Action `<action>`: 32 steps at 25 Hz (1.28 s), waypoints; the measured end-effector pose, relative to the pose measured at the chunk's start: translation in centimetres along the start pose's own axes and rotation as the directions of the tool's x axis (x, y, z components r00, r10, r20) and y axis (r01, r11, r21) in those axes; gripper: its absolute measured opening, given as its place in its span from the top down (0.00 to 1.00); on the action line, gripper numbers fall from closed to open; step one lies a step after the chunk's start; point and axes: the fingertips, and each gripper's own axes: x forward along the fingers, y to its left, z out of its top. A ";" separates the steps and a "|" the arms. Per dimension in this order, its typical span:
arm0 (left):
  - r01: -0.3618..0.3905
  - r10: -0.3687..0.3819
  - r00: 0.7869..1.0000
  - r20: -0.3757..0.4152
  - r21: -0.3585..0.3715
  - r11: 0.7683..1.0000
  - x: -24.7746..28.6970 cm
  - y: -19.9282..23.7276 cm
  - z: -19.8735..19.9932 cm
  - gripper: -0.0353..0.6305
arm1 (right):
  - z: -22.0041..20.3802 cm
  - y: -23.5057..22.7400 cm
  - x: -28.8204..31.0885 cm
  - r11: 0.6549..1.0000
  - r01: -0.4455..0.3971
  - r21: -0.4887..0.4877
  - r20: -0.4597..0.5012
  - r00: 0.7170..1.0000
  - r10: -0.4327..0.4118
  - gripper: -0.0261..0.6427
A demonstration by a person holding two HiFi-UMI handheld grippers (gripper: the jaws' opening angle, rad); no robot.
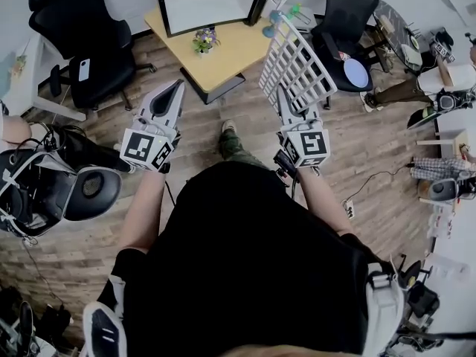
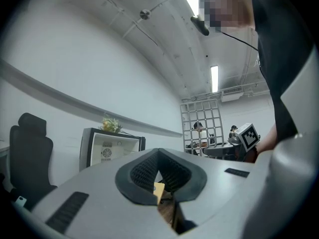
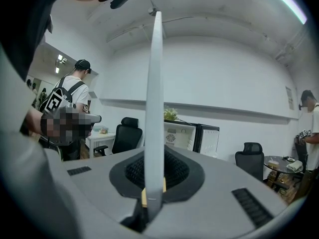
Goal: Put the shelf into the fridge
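The shelf (image 1: 297,62) is a white wire grid, held upright in the air by its near edge with my right gripper (image 1: 285,99) shut on it. In the right gripper view the shelf (image 3: 154,93) stands edge-on between the jaws of that gripper (image 3: 152,183). The fridge (image 1: 208,2) is a small black-framed unit with a white inside; it stands on a wooden table (image 1: 230,54) straight ahead, its door swung open to the right. My left gripper (image 1: 177,88) hovers left of the shelf, shut and holding nothing. From the left gripper (image 2: 158,169) I see the fridge (image 2: 107,151) and the shelf (image 2: 202,126).
A small potted plant (image 1: 204,42) sits on the table in front of the fridge. Black office chairs stand at the left (image 1: 89,43) and the right (image 1: 346,13). Cables and a power strip (image 1: 348,209) lie on the wood floor at the right. Other people stand in the room.
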 end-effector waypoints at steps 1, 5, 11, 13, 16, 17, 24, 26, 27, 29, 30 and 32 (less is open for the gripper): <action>-0.002 0.002 1.000 -0.001 -0.001 1.000 0.3 0.2 0.0 0.92 | 0.0 -0.2 0.4 1.000 -0.003 0.002 0.000 1.000 0.003 0.89; -0.010 0.010 1.000 -0.008 0.003 1.000 1.6 1.0 -0.2 0.92 | -0.2 -1.0 2.2 1.000 -0.016 0.012 0.003 1.000 0.016 0.89; -0.030 0.030 1.000 -0.009 -0.002 1.000 3.6 2.8 -0.5 0.92 | -0.3 -2.1 5.1 0.999 -0.033 0.014 -0.001 0.999 0.033 0.89; -0.033 0.033 0.999 -0.008 -0.001 0.999 4.3 3.4 -0.3 0.92 | 0.0 -2.6 6.0 0.999 -0.035 0.014 0.003 0.999 0.035 0.89; -0.041 0.041 0.999 -0.010 -0.001 0.999 5.4 4.0 -0.3 0.92 | 0.3 -3.2 7.2 0.999 -0.041 0.014 0.006 0.999 0.041 0.89; -0.043 0.043 0.999 -0.012 -0.001 0.999 5.7 4.2 -0.3 0.92 | 0.3 -3.4 7.6 0.999 -0.045 0.015 0.006 0.999 0.045 0.89; -0.063 0.063 0.998 -0.024 -0.002 0.998 7.4 5.7 -0.5 0.92 | 0.0 -4.5 10.2 0.998 -0.063 0.025 0.007 0.998 0.063 0.89; -0.069 0.070 0.997 -0.028 0.002 0.998 7.7 6.1 -0.6 0.92 | 0.0 -4.8 10.9 0.997 -0.069 0.030 0.011 0.998 0.068 0.89; -0.074 0.074 0.997 -0.030 0.002 0.997 8.0 6.3 -0.7 0.92 | -0.1 -4.9 11.3 0.997 -0.073 0.031 0.011 0.997 0.072 0.89; -0.084 0.084 0.996 -0.035 0.004 0.996 8.5 6.7 -0.7 0.92 | -0.3 -5.2 12.2 0.996 -0.083 0.031 0.009 0.997 0.082 0.89; -0.088 0.088 0.995 -0.037 0.005 0.996 8.8 6.9 -0.7 0.92 | -0.4 -5.4 12.6 0.996 -0.088 0.032 0.008 0.996 0.088 0.89; -0.096 0.096 0.994 -0.043 0.006 0.995 9.2 7.2 -0.8 0.92 | -0.5 -5.5 13.4 0.994 -0.101 0.033 0.008 0.995 0.100 0.89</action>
